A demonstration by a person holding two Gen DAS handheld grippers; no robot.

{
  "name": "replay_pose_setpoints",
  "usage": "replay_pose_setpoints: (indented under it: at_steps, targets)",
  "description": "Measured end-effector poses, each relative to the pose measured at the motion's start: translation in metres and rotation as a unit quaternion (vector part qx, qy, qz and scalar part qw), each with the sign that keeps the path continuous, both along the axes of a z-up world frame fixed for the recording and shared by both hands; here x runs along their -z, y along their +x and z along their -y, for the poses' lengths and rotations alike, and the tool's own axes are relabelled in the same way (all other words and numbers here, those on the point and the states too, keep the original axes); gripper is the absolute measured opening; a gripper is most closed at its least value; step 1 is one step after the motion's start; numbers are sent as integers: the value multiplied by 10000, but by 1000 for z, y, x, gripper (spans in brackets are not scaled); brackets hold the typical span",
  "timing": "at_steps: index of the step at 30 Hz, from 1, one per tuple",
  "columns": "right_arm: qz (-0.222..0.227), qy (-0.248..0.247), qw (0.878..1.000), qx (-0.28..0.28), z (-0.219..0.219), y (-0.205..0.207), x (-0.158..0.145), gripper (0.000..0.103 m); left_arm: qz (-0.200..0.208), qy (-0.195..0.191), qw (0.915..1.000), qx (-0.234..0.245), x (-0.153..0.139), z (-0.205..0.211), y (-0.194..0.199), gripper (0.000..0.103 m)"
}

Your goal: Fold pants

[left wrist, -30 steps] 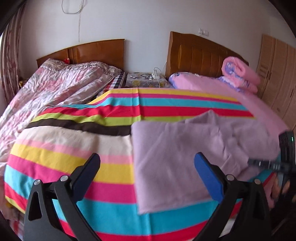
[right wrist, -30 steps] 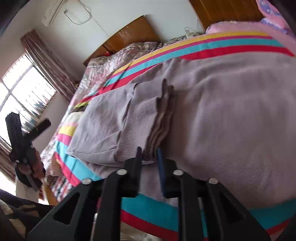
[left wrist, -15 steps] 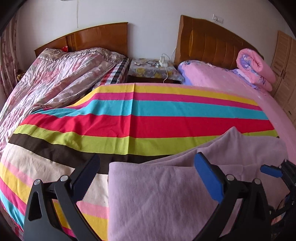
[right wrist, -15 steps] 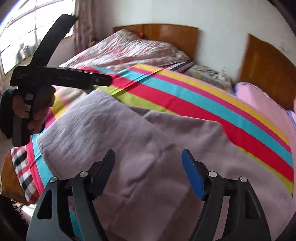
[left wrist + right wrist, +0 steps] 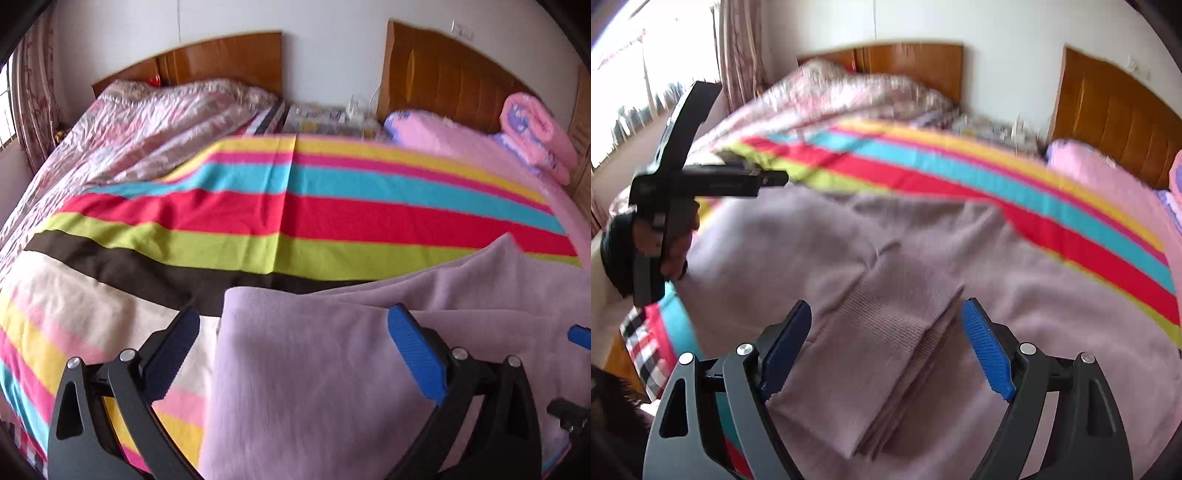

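Note:
Mauve pants (image 5: 317,376) lie folded on the striped blanket (image 5: 258,210), near its front edge. My left gripper (image 5: 295,354) hangs open over the pants' left fold, with cloth below its fingers and nothing pinched. In the right wrist view the ribbed cuffs (image 5: 886,332) lie stacked on the pants (image 5: 798,236). My right gripper (image 5: 886,350) hovers above the cuffs. Its jaws are opening, and the pads stand clear on either side of the cuffs. One blue fingertip (image 5: 580,334) of it shows at the right edge of the left wrist view.
A floral quilt (image 5: 147,125) covers the left bed. A rolled pink blanket (image 5: 535,129) sits at the back right, and a cluttered nightstand (image 5: 325,118) stands between two wooden headboards. A person's hand (image 5: 670,254) holds the left gripper's handle. A window (image 5: 628,92) is at the left.
My right gripper, earlier shut on the cuffs, has let go, spread wide and rolled upright. My left gripper has moved in and down over the pants' left fold.

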State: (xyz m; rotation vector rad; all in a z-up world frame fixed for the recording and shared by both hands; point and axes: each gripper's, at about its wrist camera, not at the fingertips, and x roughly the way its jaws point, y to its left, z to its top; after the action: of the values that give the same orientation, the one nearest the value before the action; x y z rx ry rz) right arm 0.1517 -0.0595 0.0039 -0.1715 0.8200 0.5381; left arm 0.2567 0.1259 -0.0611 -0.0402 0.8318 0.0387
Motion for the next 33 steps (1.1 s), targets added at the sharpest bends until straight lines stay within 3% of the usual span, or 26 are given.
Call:
replay_pose_setpoints:
  at_steps: [3, 8, 9, 12, 15, 17, 20, 23, 25, 28, 30, 33]
  targets:
    - [87, 204, 9994, -275, -2, -16, -6, 81, 320, -95, 9991, 256, -20, 7, -34, 102]
    - [-424, 40, 9967, -690, -23, -31, 28, 81, -50, 191, 9979, 619, -1, 26, -64, 102]
    - [-617, 3, 9959, -666, -24, -31, 39, 82, -103, 317, 9974, 640, 6, 28, -68, 102]
    - [-499, 126, 9967, -630, -20, -38, 38, 82, -588, 489, 9953, 592, 39, 33, -70, 102]
    - [-512, 182, 9979, -339, -9, -38, 25, 82, -535, 360, 9965, 535, 34, 31, -73, 102]
    - [-378, 392, 9982, -267, 3, -43, 15, 82, -247, 291, 9974, 614, 20, 36, -81, 102]
    - [-530, 559, 9968, -235, 14, -49, 23, 83, -22, 367, 9960, 814, 9, 48, -91, 102]
    - [-768, 404, 9962, -16, 23, -50, 46, 82, -381, 543, 9934, 935, 28, 61, -89, 102]
    - [-695, 625, 9956, 55, 31, -55, 40, 82, -569, 641, 9918, 952, 42, 66, -88, 102]
    - [-295, 1009, 9938, 353, 65, -68, 14, 82, -604, 635, 9916, 956, 33, 69, -88, 102]
    - [-6, 1347, 9866, 917, 106, -78, -2, 83, -259, 576, 9927, 1031, 12, 76, -90, 102]
    - [180, 1808, 9587, 2189, 180, -96, -9, 84, 56, 517, 9895, 1350, -11, 97, -89, 102]
